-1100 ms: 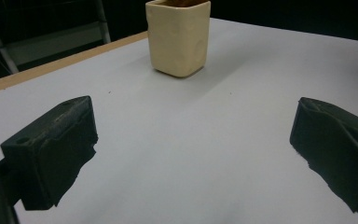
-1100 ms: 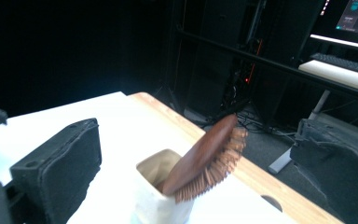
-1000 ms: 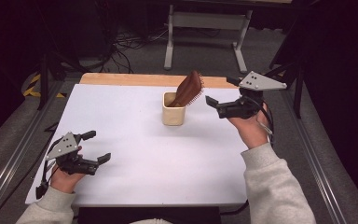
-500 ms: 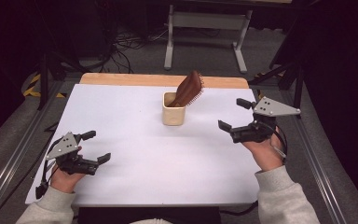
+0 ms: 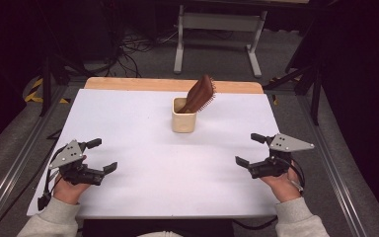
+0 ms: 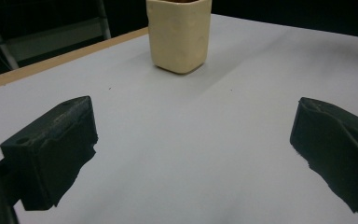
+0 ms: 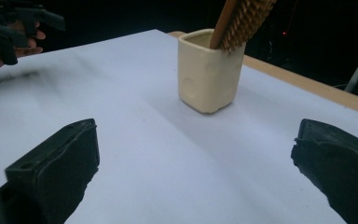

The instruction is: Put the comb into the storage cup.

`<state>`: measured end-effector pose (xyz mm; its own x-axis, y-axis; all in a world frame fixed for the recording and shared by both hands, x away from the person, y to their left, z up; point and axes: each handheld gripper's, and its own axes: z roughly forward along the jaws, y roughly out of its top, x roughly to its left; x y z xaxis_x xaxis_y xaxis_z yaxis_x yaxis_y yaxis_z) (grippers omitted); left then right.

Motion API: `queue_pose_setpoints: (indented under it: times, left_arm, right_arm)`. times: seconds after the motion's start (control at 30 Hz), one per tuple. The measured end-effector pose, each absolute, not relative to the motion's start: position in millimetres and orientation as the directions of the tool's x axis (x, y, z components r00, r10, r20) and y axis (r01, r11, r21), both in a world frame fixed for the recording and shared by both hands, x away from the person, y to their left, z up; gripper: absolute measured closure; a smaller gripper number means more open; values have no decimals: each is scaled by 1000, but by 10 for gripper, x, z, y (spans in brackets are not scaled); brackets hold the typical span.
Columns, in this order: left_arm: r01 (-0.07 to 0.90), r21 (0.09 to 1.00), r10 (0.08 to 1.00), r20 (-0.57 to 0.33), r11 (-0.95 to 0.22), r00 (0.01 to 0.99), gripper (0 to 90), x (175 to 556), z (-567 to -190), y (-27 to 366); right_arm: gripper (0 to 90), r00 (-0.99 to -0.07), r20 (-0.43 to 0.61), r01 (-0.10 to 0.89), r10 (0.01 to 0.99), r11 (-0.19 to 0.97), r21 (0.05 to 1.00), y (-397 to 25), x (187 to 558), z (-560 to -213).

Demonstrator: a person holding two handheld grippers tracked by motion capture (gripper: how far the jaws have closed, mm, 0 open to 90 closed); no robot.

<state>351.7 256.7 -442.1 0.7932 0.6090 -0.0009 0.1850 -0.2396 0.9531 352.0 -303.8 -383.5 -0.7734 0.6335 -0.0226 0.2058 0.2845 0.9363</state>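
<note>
We stood at a white table (image 5: 143, 197) with a two-jaw tong in each hand. Near the far middle of the table sat a small cream cup (image 5: 184, 116), and a brown brush (image 5: 201, 94) stood in it, handle end down, leaning toward the far right with its bristled head well above the rim.

We judged the main risk to be that lean. The brush was tall against a small, light-looking cup, so a bump to its head or to the cup wall could have tipped both over. Had we gone to lift the brush out along its slant without steadying the cup, the cup might have dragged or toppled with it. A grip on the bristles rather than the wooden back could also have slipped.

Our left gripper (image 5: 101, 155) rested low over the near left part of the table, well apart from the cup. Its jaws stood wide open, holding nothing, with bare table between them in the left gripper view, where the cup (image 6: 179, 33) showed ahead.

Our right gripper (image 5: 249, 149) hovered over the near right part of the table, also well apart from the cup. Its jaws were spread equally wide and empty. In the right gripper view the cup (image 7: 208, 70) and the brush (image 7: 240, 21) stood ahead, between the two jaws.
</note>
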Motion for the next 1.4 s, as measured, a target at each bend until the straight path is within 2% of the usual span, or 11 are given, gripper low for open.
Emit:
queue_pose_setpoints:
  times: [0.2,0.5,0.8,1.17,1.4]
  left_arm:
    - [192,951,606,-6,-243,796,18,3521,-4430,2561]
    - [212,941,615,-6,-262,788,13,3539,-4456,2573]
    - [245,944,641,-49,-220,766,7,3552,-4525,2609]
    - [274,941,651,-83,-197,755,4,3588,-4621,2620]
    - [279,953,640,-141,-119,756,1,3579,-4614,2663]
  right_arm:
    - [6,-766,8,242,643,277,930,-3088,3499,-4124]
    - [6,-794,12,247,608,304,920,-3068,3474,-4367]
    - [5,-761,19,279,648,301,912,-3016,3443,-4616]
    - [5,-751,-2,245,661,282,928,-3035,3406,-4595]
    - [8,-736,-19,229,676,275,934,-3062,3396,-4576]
